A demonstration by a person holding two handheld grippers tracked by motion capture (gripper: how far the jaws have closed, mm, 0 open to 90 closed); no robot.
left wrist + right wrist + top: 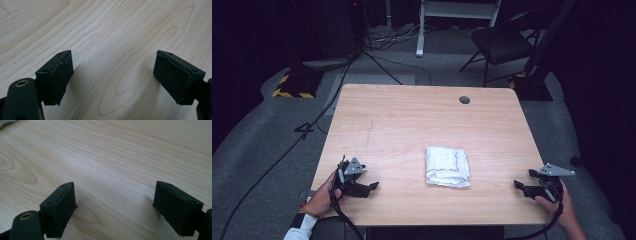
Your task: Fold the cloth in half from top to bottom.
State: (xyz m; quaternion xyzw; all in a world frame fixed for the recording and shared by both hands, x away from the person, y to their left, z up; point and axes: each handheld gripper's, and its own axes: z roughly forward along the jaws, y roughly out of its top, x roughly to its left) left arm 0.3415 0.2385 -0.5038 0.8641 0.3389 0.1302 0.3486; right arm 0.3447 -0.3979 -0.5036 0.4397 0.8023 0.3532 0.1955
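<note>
A folded white cloth [447,166] lies on the light wooden table [412,120], a little right of centre toward the near edge. My left gripper [371,187] rests low at the near left corner, held by a hand, pointing right toward the cloth. In its own view my left gripper [112,75] stands open over bare wood, nothing between the jaws. My right gripper [518,187] sits at the near right corner, pointing left. Its own view has my right gripper [113,205] open wide over bare wood, with a corner of the cloth [7,122] at the top left.
A round dark grommet [464,99] sits near the table's far edge. Beyond the table stand a black folding chair [499,42], a white desk frame [459,12] and cables [302,135] across the grey carpet.
</note>
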